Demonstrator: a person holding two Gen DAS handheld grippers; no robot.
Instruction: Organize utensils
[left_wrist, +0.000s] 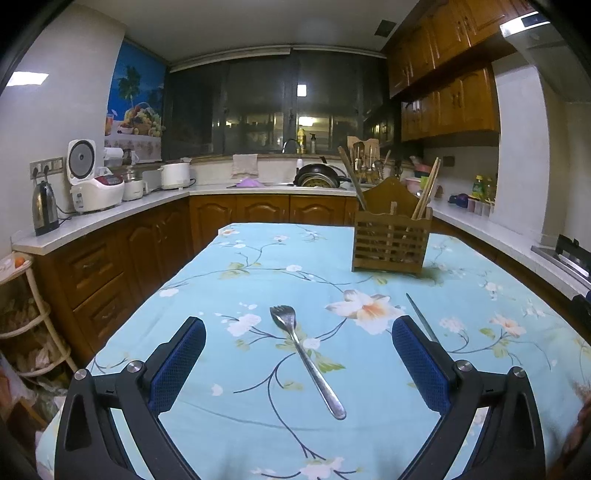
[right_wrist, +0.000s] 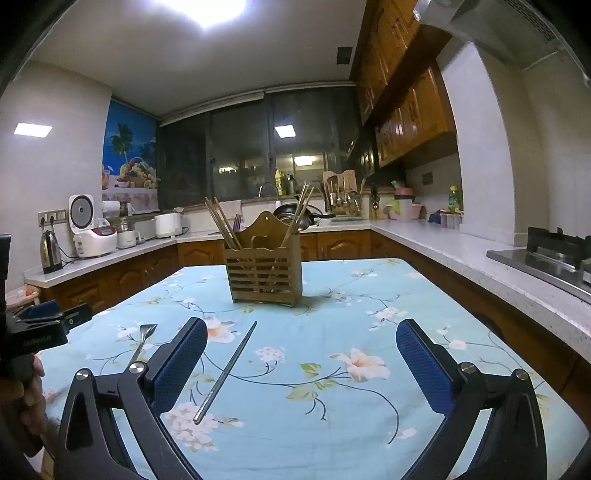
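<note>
**Fork and chopstick both waiting, holder at the far end**

Kitchen at night, wood cabinets all round, bench (left_wrist: 258, 258) in the middle under a light blue floral cloth. Not much on it. Wooden slatted holder (left_wrist: 390, 242) standing upright toward the far end, already carrying chopsticks (right_wrist: 221, 225) that lean out on both sides, so clearly the home for the loose stuff.

Left claw (left_wrist: 298, 334) spread wide, holding nothing, hovering low over the near part of the cloth. Fork (left_wrist: 304, 354) lying flat right between the blue pads (left_wrist: 177, 363), tines pointing away toward the holder, handle toward the camera. Looks lined up for a straight drop-and-pinch on the handle, though that's a guess.

Right claw (right_wrist: 301, 334) same story: wide apart, empty. Single metal chopstick (right_wrist: 227, 371) lying flat on the cloth, running diagonally, closer to the claw's left pad than centred. Probably needs a small shift left before closing.

Both pieces thin and flat against soft fabric, so likely fiddly: pads could snag the cloth or skate the metal sideways. Fork well apart from the holder, chopstick a bit nearer to it.

Task barely underway, judging by two utensils left out.
</note>
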